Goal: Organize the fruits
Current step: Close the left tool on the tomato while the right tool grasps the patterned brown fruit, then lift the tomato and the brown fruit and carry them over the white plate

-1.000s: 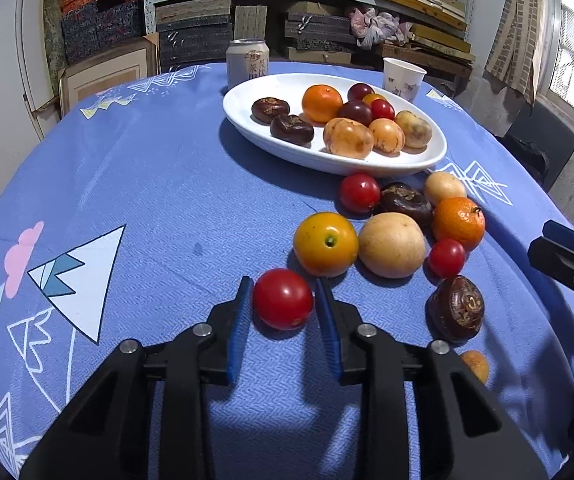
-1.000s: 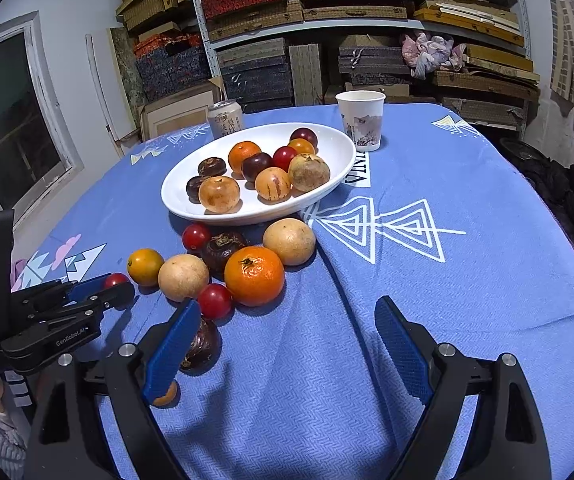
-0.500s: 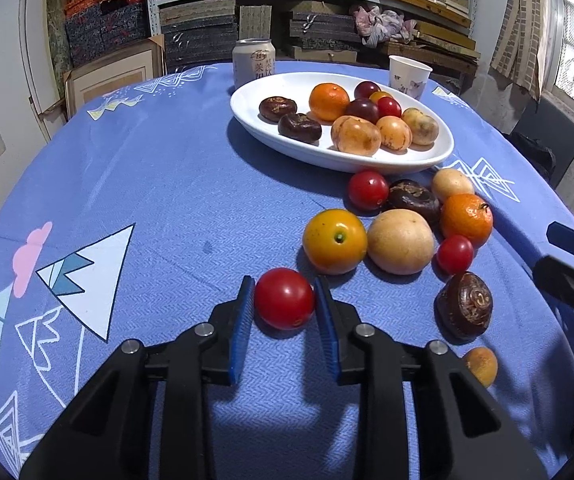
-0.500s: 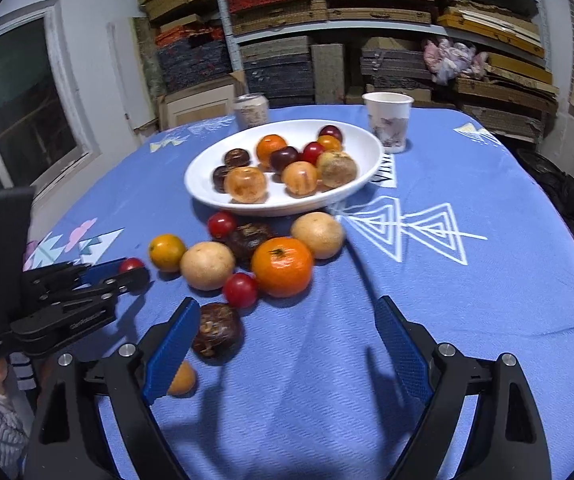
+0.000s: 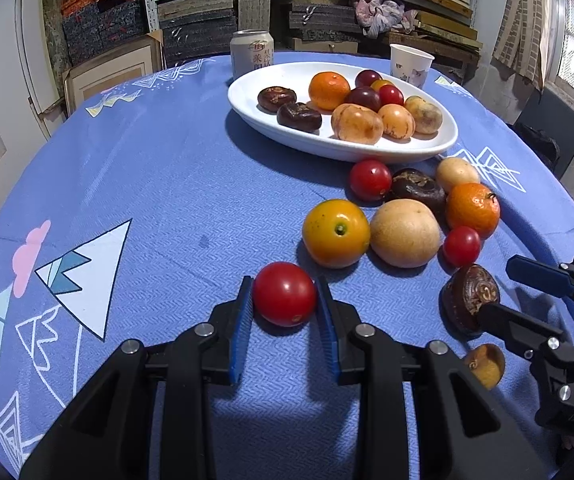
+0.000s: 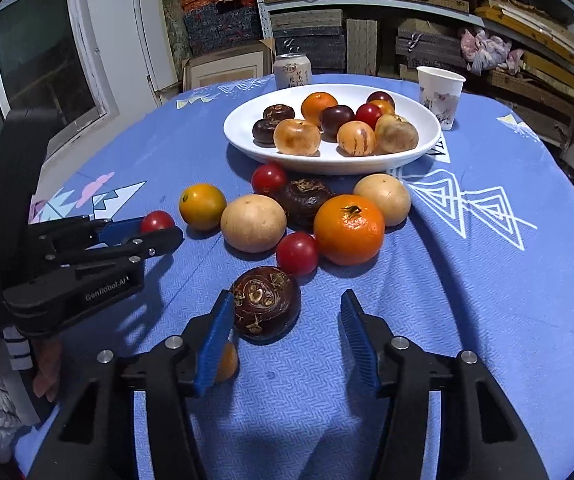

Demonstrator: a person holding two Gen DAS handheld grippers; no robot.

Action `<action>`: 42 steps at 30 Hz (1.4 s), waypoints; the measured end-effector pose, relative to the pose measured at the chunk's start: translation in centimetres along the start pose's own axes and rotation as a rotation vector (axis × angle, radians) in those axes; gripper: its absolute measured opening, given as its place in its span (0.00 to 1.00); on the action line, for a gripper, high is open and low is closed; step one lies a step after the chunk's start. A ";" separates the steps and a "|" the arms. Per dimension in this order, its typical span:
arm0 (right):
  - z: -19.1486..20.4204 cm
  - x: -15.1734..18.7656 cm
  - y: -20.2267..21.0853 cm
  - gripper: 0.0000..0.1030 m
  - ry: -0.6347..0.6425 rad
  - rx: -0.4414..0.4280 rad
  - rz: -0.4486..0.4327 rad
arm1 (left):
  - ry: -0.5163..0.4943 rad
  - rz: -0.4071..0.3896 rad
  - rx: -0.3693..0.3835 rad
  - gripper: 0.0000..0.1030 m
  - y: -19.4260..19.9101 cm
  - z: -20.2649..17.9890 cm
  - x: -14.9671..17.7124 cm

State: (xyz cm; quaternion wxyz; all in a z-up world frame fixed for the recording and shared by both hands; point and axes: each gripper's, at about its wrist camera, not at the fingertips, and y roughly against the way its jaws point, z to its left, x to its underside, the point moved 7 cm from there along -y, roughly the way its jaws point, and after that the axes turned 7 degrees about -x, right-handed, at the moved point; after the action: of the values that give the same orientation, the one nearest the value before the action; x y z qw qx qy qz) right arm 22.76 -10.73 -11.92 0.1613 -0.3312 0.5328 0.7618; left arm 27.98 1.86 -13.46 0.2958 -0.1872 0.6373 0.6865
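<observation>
On the bench, short of the white plate (image 5: 247, 110), your left tongs (image 5: 285, 300) are clamped on a red tomato (image 5: 285, 294). Your right tongs (image 6: 285, 330) are closing around the dark chestnut (image 6: 267, 302), right pad not touching. Finish that grip, then carry both to the plate.

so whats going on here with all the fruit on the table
A person with a gripper in each hand is sorting fruit into the white plate. The left gripper is shut on a red cherry tomato resting on the blue tablecloth. The right gripper is closing around a dark brown water chestnut, with one pad not yet touching. Several more fruits lie loose in front of the plate.
</observation>
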 end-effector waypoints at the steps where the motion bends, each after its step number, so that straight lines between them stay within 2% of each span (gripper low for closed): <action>1: 0.0 0.0 -0.1 0.55 -0.005 -0.003 0.000 | -0.002 0.000 -0.003 0.29 0.0 0.0 0.0; 10: 1.0 -0.1 -1.3 0.54 0.002 -0.020 0.031 | -0.006 0.001 -0.006 0.29 0.0 -0.1 0.0; 14: 1.2 -0.2 -1.6 0.45 0.008 -0.029 0.043 | -0.009 0.003 -0.009 0.29 0.0 -0.1 0.1; 26: 0.6 -0.3 -0.8 0.43 -0.026 -0.060 0.012 | 0.000 -0.006 0.010 0.29 0.1 -0.1 0.1; 29: 0.4 -0.4 -0.2 0.43 -0.033 -0.066 -0.008 | 0.010 -0.034 0.004 0.29 0.7 0.2 0.0; 35: 0.1 -1.0 1.2 0.43 -0.024 -0.039 -0.067 | 0.017 -0.126 -0.075 0.29 2.4 0.9 -0.8; 39: -1.1 -1.8 2.5 0.43 -0.066 -0.038 -0.115 | 0.029 -0.178 -0.120 0.29 3.8 1.3 -1.5; 42: -2.2 -2.5 3.6 0.43 -0.102 -0.045 -0.145 | 0.034 -0.208 -0.121 0.29 5.1 1.3 -2.5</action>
State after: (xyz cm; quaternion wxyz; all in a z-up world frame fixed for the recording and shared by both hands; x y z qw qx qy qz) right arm 23.16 -13.89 -8.13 0.2355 -0.3331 0.4814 0.7758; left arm 26.72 2.70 -7.83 0.3428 -0.2814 0.5767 0.6860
